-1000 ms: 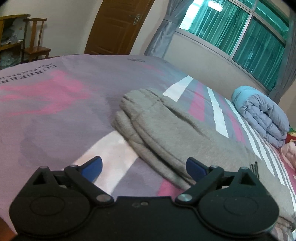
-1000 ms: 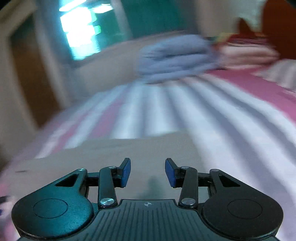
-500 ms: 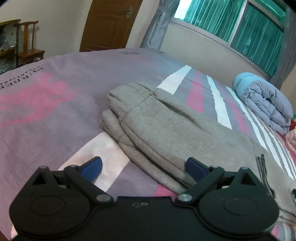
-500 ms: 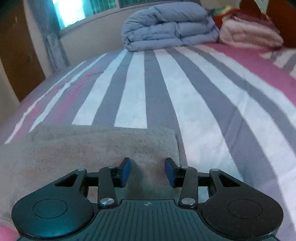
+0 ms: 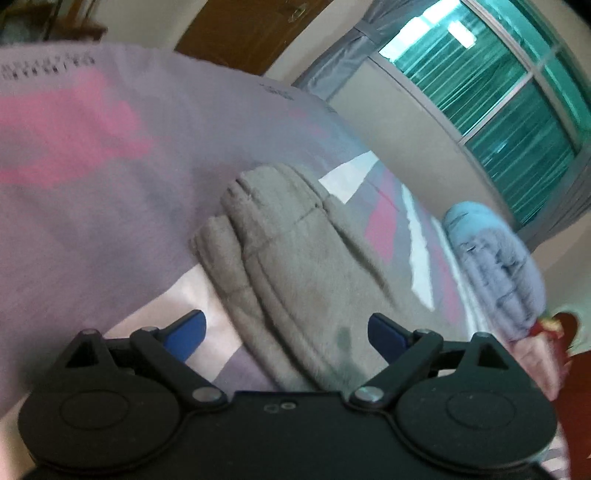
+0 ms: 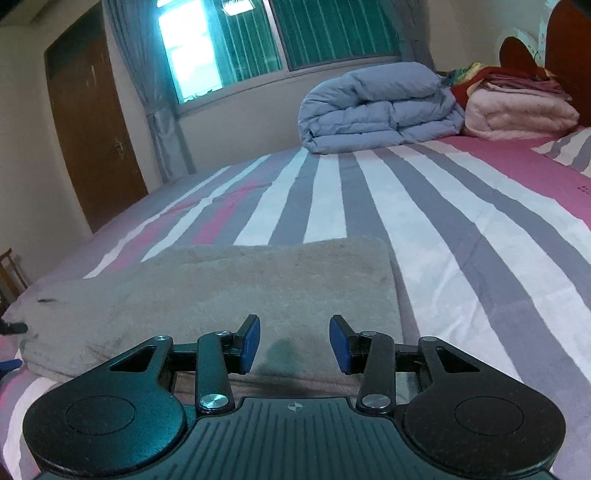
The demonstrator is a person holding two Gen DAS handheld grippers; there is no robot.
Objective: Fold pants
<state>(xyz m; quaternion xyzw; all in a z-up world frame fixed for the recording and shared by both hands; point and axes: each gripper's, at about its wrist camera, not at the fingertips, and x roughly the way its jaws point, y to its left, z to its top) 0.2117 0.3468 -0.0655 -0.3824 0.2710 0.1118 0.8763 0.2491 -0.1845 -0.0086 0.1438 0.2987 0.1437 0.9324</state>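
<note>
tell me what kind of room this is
Most likely a home bedroom: grey fleece pants lie on a pink, grey and white striped bedsheet, with a folded pale blue quilt below a curtained window.

Grey fleecy cloth pants (image 6: 229,291): soft, matt, napped pile, ribbed cuffs (image 5: 236,236). Striped pink, grey and white cotton-like bed sheet (image 6: 461,236): smooth, matt. Puffy blue quilted duvet (image 6: 376,107) at the bed's far edge: slight sheen. Left gripper (image 5: 286,330) and right gripper (image 6: 294,343): black matt plastic links, shiny metal rivets, blue rubbery pads (image 6: 250,341). Brown wooden door (image 6: 92,125): semi-gloss.
</note>
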